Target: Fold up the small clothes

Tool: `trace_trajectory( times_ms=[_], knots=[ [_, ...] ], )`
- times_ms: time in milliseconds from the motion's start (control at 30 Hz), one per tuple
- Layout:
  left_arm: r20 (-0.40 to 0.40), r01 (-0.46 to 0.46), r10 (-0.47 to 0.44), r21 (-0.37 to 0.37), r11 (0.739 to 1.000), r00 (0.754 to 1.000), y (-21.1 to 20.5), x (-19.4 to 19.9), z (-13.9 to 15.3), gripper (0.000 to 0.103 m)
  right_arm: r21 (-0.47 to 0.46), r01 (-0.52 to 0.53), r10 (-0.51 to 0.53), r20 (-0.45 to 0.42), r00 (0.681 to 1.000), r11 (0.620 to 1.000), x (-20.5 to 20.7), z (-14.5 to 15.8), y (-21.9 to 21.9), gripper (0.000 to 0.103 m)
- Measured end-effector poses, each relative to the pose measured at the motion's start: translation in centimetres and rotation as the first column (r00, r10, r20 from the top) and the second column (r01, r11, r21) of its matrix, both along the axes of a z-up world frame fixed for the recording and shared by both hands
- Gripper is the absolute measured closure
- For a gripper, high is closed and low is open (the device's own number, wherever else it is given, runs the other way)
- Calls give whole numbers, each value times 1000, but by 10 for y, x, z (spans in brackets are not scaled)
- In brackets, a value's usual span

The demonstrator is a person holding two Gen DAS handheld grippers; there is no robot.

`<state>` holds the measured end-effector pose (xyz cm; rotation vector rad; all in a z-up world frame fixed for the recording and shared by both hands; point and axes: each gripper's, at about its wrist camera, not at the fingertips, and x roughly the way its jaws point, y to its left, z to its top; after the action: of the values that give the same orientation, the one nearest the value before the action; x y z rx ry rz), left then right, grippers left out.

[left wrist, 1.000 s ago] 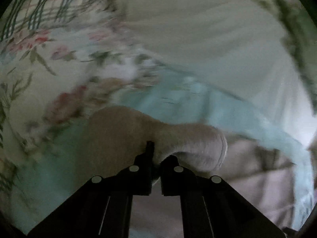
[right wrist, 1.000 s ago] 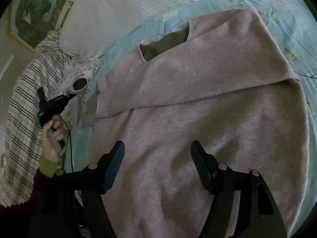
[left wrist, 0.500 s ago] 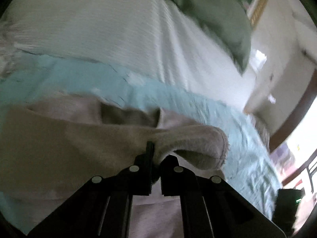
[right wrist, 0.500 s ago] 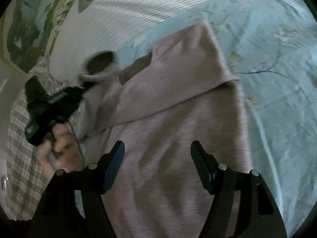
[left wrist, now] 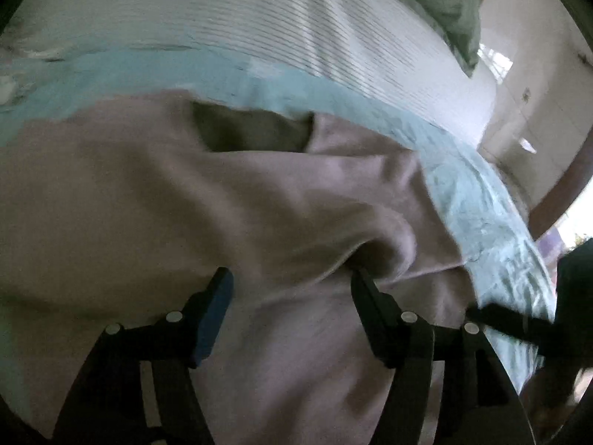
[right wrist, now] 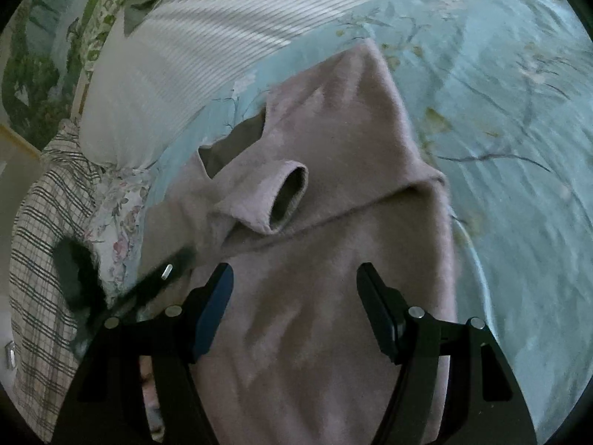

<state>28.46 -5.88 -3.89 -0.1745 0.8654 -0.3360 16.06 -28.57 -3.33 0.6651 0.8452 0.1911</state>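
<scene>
One bed (right wrist: 519, 118) fills both views, spread with a pale blue sheet printed with branches and blossoms. At its far end lies a white ribbed pillow (right wrist: 207, 40), with a green cloth (left wrist: 437, 3) bunched behind it. Off the pillow's left end, in the right wrist view, a checked cloth (right wrist: 40, 222) and a floral cloth (right wrist: 118, 218) are heaped together.

The sweater (right wrist: 326, 282), a dusty pink knit, lies on the sheet below the pillow, its neck opening (right wrist: 229, 148) towards the pillow. One sleeve is folded across the chest, and its open cuff (right wrist: 289, 196) rests on top of the body, pointing towards the right edge of the garment. The right shoulder is turned in along a diagonal fold line.

The left gripper (left wrist: 291, 309) hangs just over the sweater's body, its jaws opening; loose knit lies beneath the gap and a raised fold sits against the tip of its right finger (left wrist: 367, 296), but the pads are not pressing on anything. In the right wrist view it shows only as a dark blur at the sweater's left edge.

The right gripper (right wrist: 294, 307) is poised above the lower part of the sweater, released, jaws wide apart with only flat cloth under them.
</scene>
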Motion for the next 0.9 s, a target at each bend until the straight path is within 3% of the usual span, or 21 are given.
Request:
trace_trajectory(
  times_ms=[133, 267, 300, 433, 467, 500, 533, 633, 767, 833, 900],
  knots=[
    [27, -171, 170, 40, 984, 985, 68, -33, 2, 36, -5, -3, 3, -13, 1000, 1000, 28, -1, 7, 33],
    [-12, -420, 420, -19, 907, 908, 152, -46, -11, 36, -9, -4, 4, -5, 1000, 1000, 52, -1, 14, 33],
    [-32, -448, 447, -32, 893, 894, 166, -44, -15, 36, 0, -4, 4, -14, 1000, 1000, 58, -3, 16, 33],
    [-94, -489, 482, -70, 870, 871, 195, -30, -28, 36, 0, -55, 55, -20, 998, 998, 89, -10, 33, 37],
    [-84, -496, 491, -62, 866, 867, 196, -25, -28, 36, -13, -68, 68, -8, 998, 998, 92, -10, 37, 47],
    [-76, -498, 494, -50, 866, 866, 195, -21, -27, 36, -37, -86, 86, -5, 996, 996, 98, -8, 42, 82],
    [-69, -497, 494, -34, 867, 867, 193, -17, -28, 36, -44, -95, 95, -5, 995, 995, 100, -7, 44, 96],
    [-48, -487, 488, 30, 873, 872, 187, -2, -31, 39, -103, -80, 87, 69, 994, 991, 100, 19, 40, 97],
    [-21, -474, 479, 112, 874, 878, 180, 6, -29, 40, -173, 55, -13, 238, 971, 983, 73, 74, 2, 97],
    [-10, -470, 476, 133, 872, 880, 177, 6, -31, 41, -216, 113, -56, 253, 966, 970, 64, 81, -16, 97],
    [4, -468, 474, 163, 869, 881, 171, 6, -31, 41, -237, 130, -82, 202, 976, 963, 64, 69, -32, 97]
  ],
)
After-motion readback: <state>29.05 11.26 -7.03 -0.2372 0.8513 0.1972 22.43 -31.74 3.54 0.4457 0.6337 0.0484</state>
